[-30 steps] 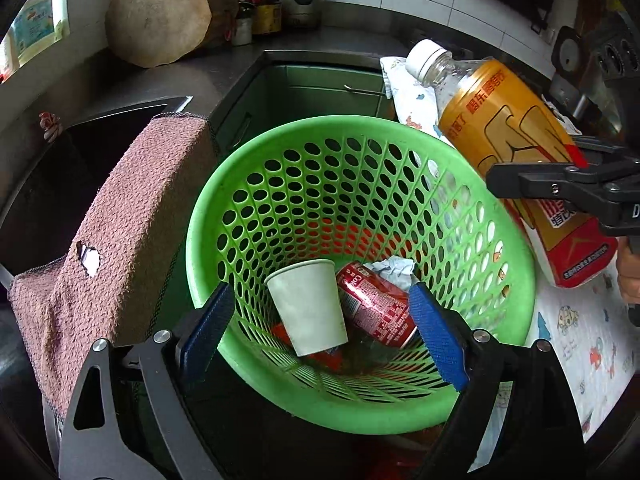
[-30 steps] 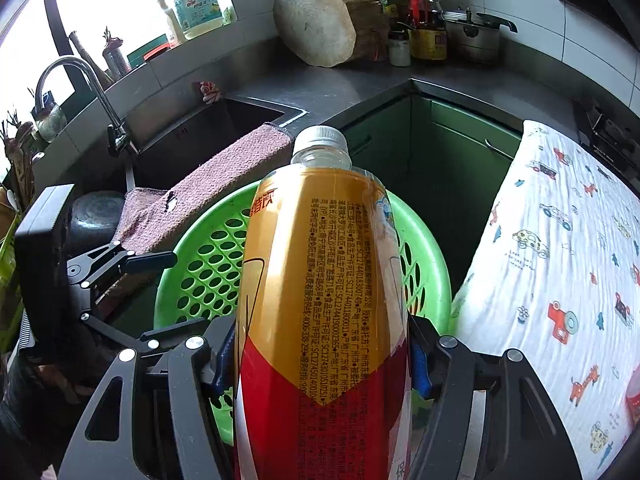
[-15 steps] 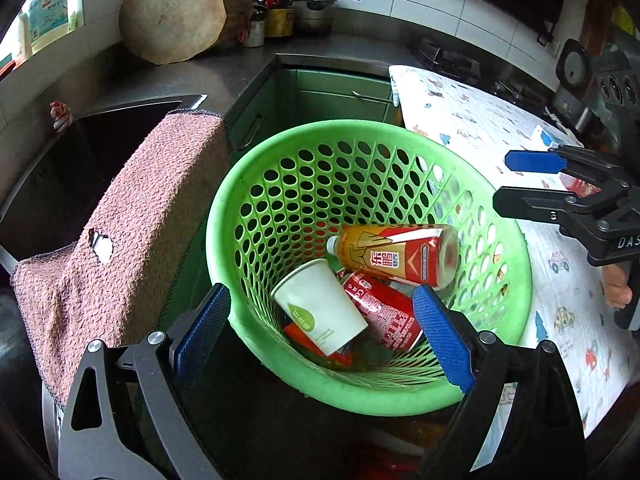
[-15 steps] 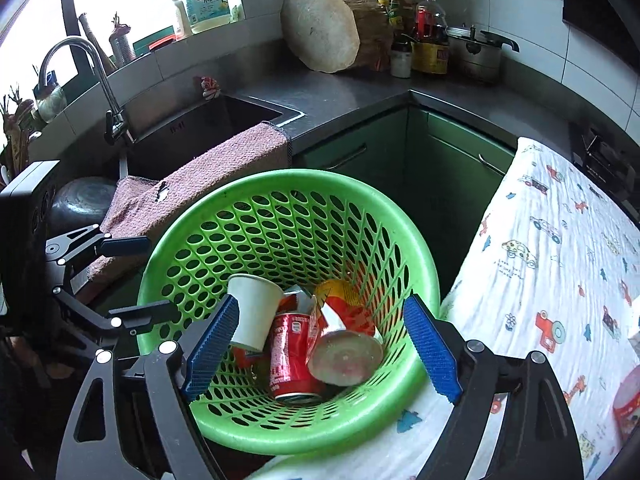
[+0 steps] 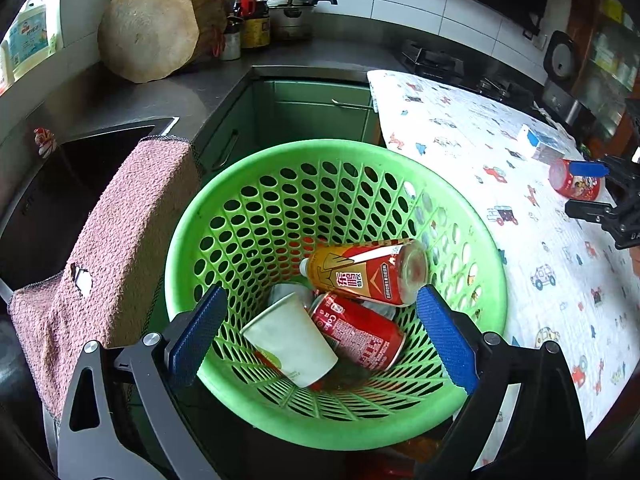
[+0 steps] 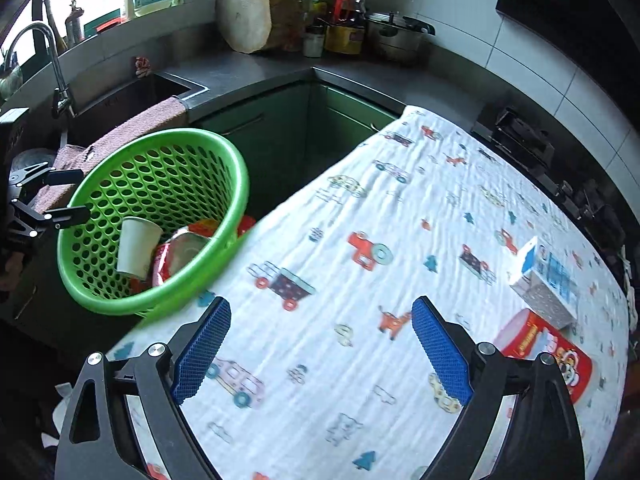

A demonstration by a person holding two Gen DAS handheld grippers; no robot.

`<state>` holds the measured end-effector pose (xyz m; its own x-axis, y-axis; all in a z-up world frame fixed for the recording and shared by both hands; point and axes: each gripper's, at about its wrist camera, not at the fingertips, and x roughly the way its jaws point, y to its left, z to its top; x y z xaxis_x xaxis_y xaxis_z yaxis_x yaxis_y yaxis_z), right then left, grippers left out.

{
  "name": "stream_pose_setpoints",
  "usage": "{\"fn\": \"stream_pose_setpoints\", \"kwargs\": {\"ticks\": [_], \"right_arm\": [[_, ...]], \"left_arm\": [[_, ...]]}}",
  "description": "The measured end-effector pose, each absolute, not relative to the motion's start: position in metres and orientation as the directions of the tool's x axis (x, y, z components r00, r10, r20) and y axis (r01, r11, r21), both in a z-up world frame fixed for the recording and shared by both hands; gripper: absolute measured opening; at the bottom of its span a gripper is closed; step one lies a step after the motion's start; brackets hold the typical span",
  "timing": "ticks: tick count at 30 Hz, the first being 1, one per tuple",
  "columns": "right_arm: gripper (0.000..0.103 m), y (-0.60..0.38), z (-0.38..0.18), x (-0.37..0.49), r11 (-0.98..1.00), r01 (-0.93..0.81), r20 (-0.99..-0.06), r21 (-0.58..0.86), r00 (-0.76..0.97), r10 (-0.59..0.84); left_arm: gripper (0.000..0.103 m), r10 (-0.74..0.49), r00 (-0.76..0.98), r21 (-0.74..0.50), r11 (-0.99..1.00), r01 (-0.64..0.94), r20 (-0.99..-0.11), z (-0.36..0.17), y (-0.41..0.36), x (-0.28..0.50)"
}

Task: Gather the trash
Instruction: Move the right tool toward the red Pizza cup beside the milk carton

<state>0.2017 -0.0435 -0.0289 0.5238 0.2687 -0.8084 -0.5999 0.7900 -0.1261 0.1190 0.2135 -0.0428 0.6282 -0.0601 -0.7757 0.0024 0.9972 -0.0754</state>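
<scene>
Left hand-held gripper [image 5: 322, 338]: tilted steeply downward, blue pads spread wide and opening further, nothing pressed between them.
Right hand-held gripper [image 6: 320, 350]: angled downward, blue pads far apart and opening, nothing gripped.
Fingers [image 5: 636, 258]: a small patch shows behind the right hand-held gripper at the frame edge.

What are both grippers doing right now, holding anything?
Left gripper: open, empty, above the green perforated plastic basket.
Right gripper: jaws opening, nothing between them, over the white cartoon-print cloth.

R claw [image 6: 320, 350] opening, empty, over cloth [image 6: 360, 240]; basket [image 6: 236, 184] at left
</scene>
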Motion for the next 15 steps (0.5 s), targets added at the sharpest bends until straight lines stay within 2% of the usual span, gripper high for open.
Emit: {"fn": "stream_pose_setpoints", "kwargs": {"ticks": [8,15], "right_arm": [[0.089,-0.125,-0.021,0.228,0.847,-0.491,-0.808,-0.203,0.573,0.138],[0.089,-0.156,-0.024,0.250,0.779,-0.533,-0.842,-0.331,0.540,0.012]], "left_arm": [[0.095,-0.070,0.606,-0.067,0.997,0.028,-0.792,-0.044,0.193,0.140],[0.095,-0.081,0.597,-0.066,0.997,0.046,-0.798,-0.043,0.178,0.155]]}}
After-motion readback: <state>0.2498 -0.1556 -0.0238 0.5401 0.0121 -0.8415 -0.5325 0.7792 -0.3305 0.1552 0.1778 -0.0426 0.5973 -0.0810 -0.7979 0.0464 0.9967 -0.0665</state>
